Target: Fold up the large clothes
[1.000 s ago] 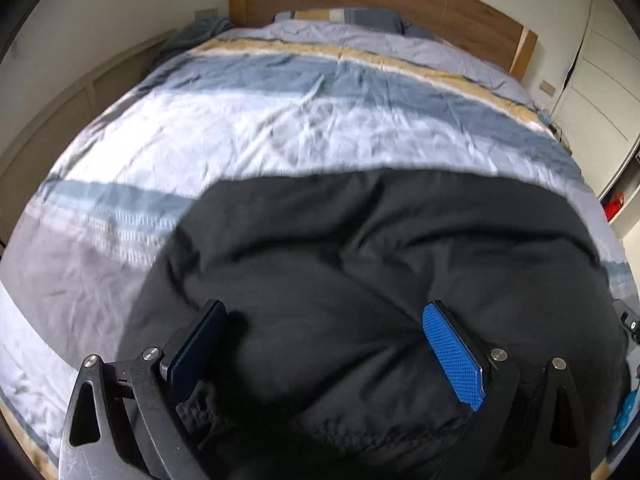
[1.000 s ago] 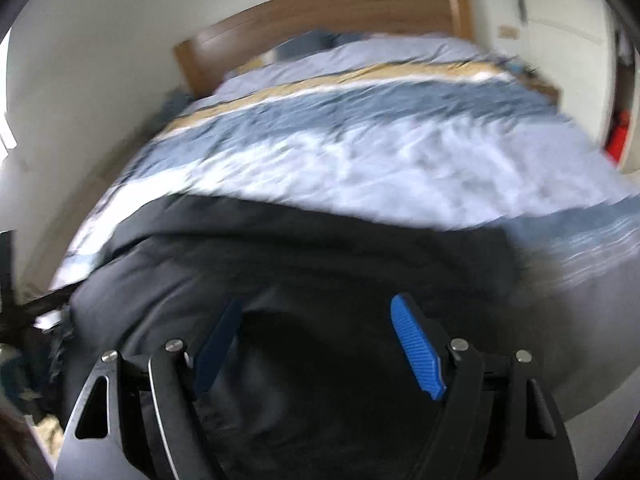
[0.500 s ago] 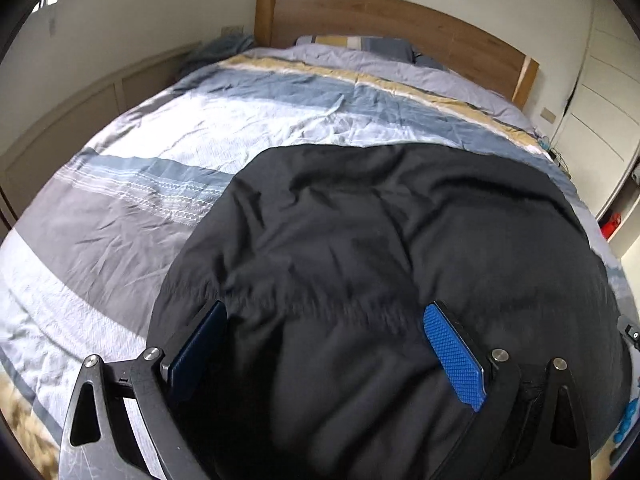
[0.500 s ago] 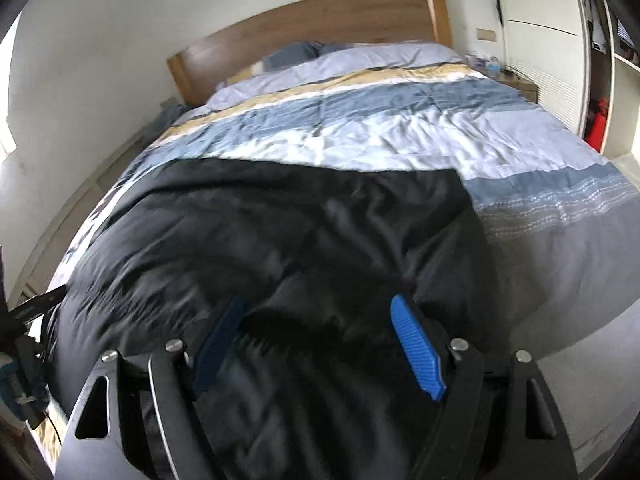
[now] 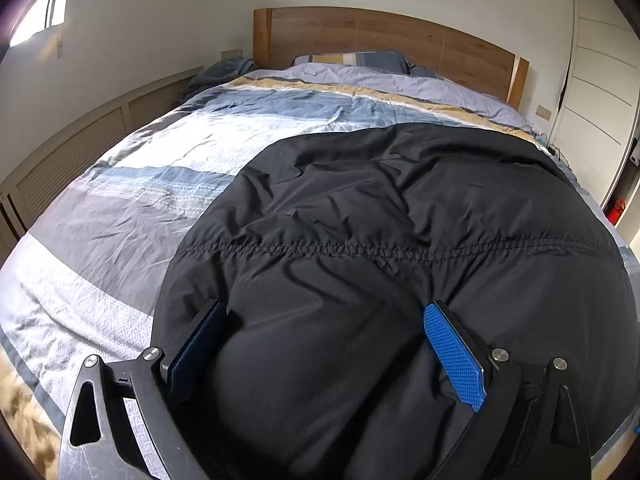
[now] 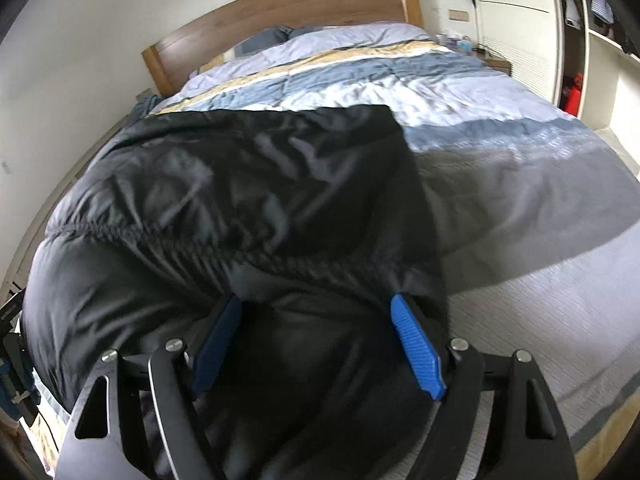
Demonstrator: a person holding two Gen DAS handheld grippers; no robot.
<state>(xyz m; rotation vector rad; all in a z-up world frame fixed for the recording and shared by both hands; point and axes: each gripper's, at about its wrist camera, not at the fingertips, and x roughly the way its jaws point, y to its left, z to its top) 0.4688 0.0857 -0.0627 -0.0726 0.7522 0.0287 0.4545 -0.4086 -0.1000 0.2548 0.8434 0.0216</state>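
A large black padded jacket point(image 5: 400, 216) lies spread over the striped duvet point(image 5: 168, 168) on the bed. Its near end bulges up between the blue pads of my left gripper point(image 5: 324, 336), whose jaws stand wide apart around the thick fabric. In the right wrist view the same jacket point(image 6: 240, 200) covers the left half of the bed, and its near right corner sits between the wide-set pads of my right gripper point(image 6: 316, 332). Whether the pads press the fabric I cannot tell.
The wooden headboard point(image 5: 384, 40) and pillows point(image 5: 352, 60) are at the far end. A low slatted wall panel point(image 5: 80, 140) runs along the left. White wardrobe doors point(image 6: 516, 20) and a nightstand point(image 6: 492, 62) stand on the right. Bare duvet point(image 6: 520, 184) lies right of the jacket.
The jacket has been drawn toward the foot of the bed and settled flatter, showing its stitched waist seam. Both grippers have pulled back and risen; their jaws have kept the same width.
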